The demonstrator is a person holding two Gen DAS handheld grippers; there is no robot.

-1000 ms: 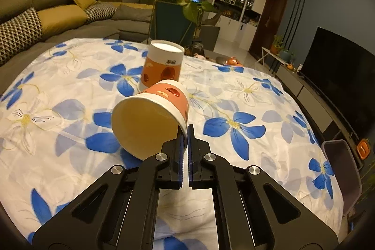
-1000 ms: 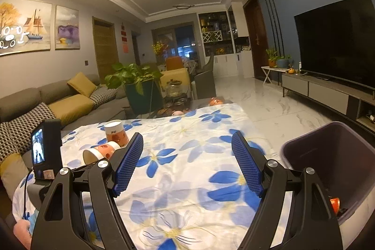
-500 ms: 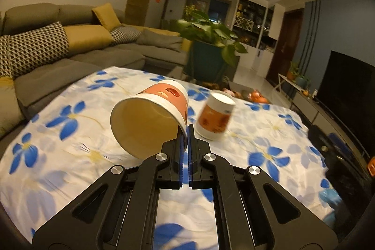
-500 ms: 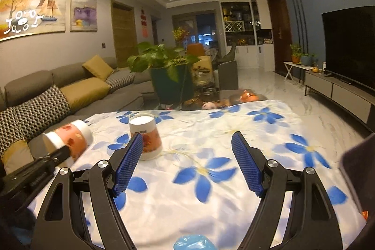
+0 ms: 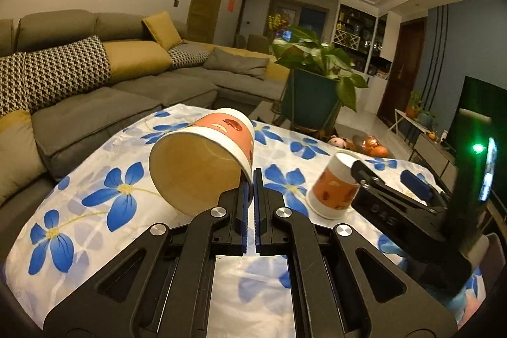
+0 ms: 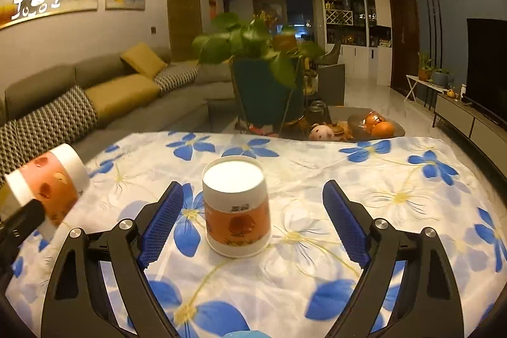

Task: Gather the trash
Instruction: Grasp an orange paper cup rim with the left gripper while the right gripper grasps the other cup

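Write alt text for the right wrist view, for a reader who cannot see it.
An upside-down paper cup stands on a blue-flowered tablecloth between the open jaws of the right gripper. At far left, the left gripper holds a second cup tilted.

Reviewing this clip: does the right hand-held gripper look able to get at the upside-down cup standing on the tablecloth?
Probably yes. The right hand-held gripper is open, the upside-down cup stands just ahead between its fingers, and nothing lies between them. The left hand-held gripper holds the other cup off to the side.
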